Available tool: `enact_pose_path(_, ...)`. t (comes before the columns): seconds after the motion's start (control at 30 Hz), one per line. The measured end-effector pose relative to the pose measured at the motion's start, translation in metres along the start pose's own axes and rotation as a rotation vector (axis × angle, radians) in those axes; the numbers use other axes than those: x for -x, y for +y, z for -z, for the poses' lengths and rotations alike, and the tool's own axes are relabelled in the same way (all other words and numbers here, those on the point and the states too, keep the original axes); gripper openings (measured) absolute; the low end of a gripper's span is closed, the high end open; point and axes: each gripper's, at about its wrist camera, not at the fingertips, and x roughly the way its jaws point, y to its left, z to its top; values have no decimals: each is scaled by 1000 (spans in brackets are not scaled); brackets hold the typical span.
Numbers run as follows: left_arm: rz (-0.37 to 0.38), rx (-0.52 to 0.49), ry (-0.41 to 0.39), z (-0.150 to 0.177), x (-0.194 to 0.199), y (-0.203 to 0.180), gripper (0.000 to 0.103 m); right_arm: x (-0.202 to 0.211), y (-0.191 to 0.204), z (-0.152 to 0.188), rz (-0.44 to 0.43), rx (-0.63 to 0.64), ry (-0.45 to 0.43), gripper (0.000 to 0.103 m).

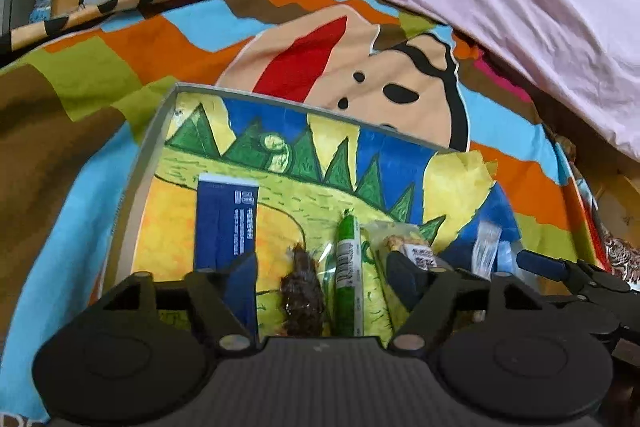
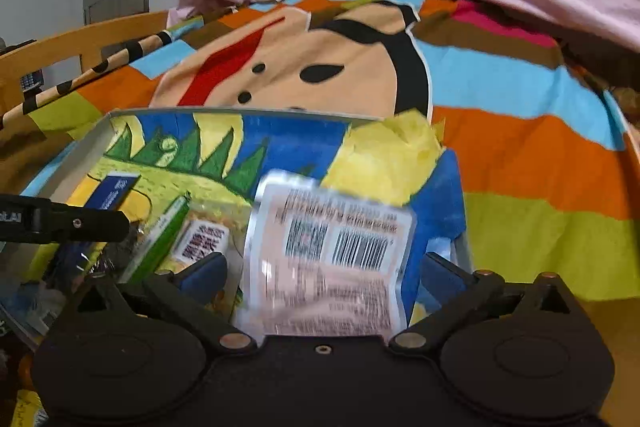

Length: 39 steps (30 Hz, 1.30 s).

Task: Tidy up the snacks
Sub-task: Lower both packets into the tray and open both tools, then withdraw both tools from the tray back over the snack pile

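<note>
Lying in the tray (image 1: 154, 131) on the bed, the sausage (image 1: 347, 267) sits between released left fingers (image 1: 244, 267); right fingers (image 2: 204, 275) spread around the pouch (image 2: 328, 255), seemingly loose; light, slippery film; pinch mid-body.

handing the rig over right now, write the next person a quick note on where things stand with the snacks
Left gripper: open, nothing gripped; dark brown snack and green stick pack lie between its fingers in the tray.
Right gripper: open; pink barcoded packet sits loose between its fingers, blurred.
Painted tray on the bedspread also holds a blue box and a clear-wrapped snack with QR label.
Done: those snacks are in the tray.
Left: settle the pink packet; whether more snacks wait outside isn't visible.
</note>
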Motion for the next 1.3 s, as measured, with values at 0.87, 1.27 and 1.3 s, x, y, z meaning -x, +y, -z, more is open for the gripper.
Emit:
enact_pose_path(0.87,-60,-25,-300,40,154,-26,103,174,21,-3,-39,13,-268,102)
enact_pose_path(1.27,-87,-70,-319,82,223,-35,103,251,45,38,-42,58,-321,102)
enact_pose_path(1.3,-88,-75,-323,86,227,-36,103,257,46,42,-40,57,-323,102)
